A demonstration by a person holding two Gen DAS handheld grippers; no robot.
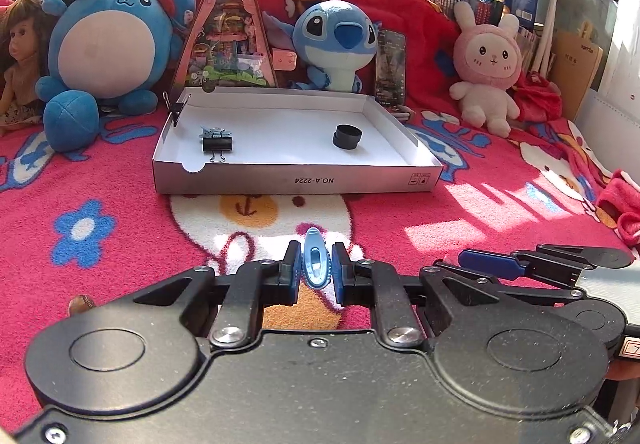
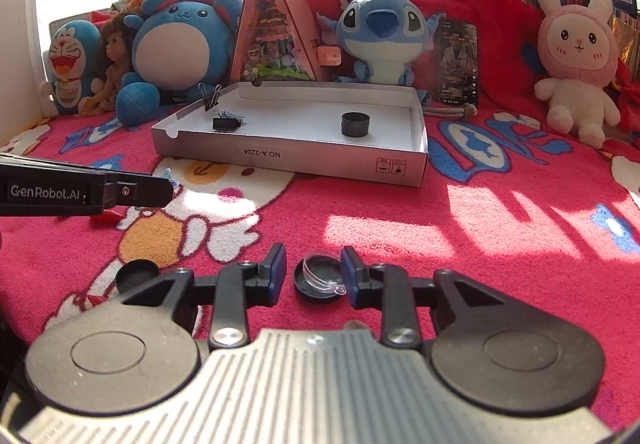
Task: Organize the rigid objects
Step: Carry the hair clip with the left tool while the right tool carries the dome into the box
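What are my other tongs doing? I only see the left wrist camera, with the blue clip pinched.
Observer: The right tongs stand open around a black round lid lying on the blanket. They grip nothing.
Operator: Is anything on that lid?
Observer: Yes, a small clear plastic dome lies on it.
Operator: Are there more lids?
Observer: One more black lid lies on the blanket, left of those tongs.
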